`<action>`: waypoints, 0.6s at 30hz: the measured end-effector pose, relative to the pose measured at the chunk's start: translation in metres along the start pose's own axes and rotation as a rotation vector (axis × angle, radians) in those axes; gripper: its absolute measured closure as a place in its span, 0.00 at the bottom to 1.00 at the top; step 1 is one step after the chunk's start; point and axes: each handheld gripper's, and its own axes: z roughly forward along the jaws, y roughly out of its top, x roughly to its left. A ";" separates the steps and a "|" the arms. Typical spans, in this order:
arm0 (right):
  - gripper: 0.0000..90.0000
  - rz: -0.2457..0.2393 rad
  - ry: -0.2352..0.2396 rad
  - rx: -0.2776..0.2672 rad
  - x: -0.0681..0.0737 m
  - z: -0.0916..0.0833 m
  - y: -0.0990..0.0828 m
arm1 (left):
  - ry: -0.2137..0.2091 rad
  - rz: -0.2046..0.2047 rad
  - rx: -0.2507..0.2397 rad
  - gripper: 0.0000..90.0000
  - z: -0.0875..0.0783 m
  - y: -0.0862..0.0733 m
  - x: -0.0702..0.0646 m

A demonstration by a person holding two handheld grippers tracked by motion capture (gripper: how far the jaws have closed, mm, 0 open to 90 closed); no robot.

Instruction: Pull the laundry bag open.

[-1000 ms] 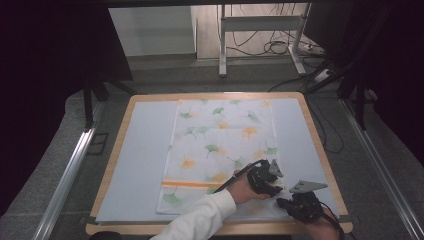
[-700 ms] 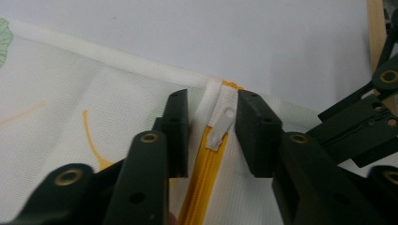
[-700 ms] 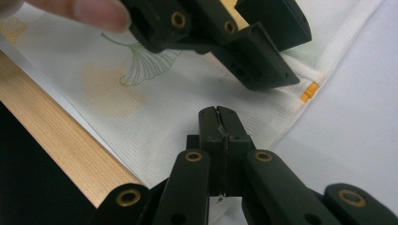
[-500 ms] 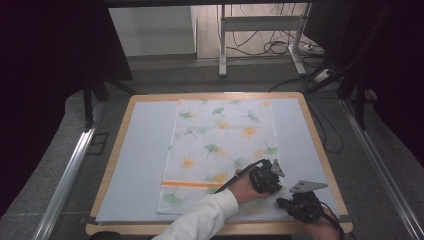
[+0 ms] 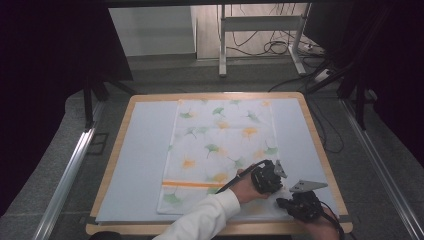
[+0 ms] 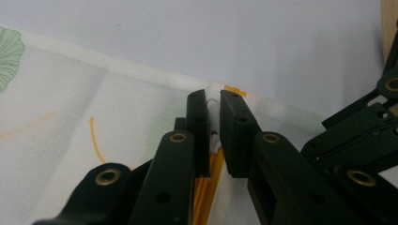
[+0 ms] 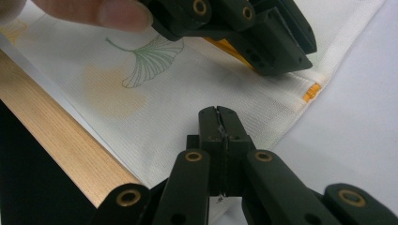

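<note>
A leaf-printed cloth (image 5: pixel 220 150) lies flat on the pale blue mat (image 5: pixel 140 160) of a wood-rimmed table (image 5: pixel 312 130). The left gripper (image 6: pixel 213 122), just closing, pinches its right edge; the right gripper (image 7: pixel 219 126) is closed on its near corner. Grey floor (image 5: pixel 165 75), cables (image 5: pixel 272 47) behind

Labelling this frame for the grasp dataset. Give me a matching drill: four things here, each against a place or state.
Things:
1. left gripper
2. right gripper
3. cloth
4. orange stripe

Place or state:
A. spread flat on the table mat
B. jaws pinching a raised fold at the cloth's edge
C. runs across the cloth near its near end
D. jaws shut on the cloth's near corner

Pairs: 1-B, 2-D, 3-A, 4-C
</note>
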 end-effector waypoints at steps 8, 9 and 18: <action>0.99 0.003 0.001 0.002 0.000 0.000 0.000 | -0.007 -0.034 -0.006 0.94 -0.001 -0.002 0.001; 0.99 0.004 0.003 0.003 0.000 0.000 0.000 | -0.009 -0.036 -0.006 0.94 -0.002 -0.002 0.002; 0.99 0.019 0.012 0.005 -0.002 0.000 0.000 | -0.009 -0.033 -0.010 0.95 -0.004 -0.004 0.002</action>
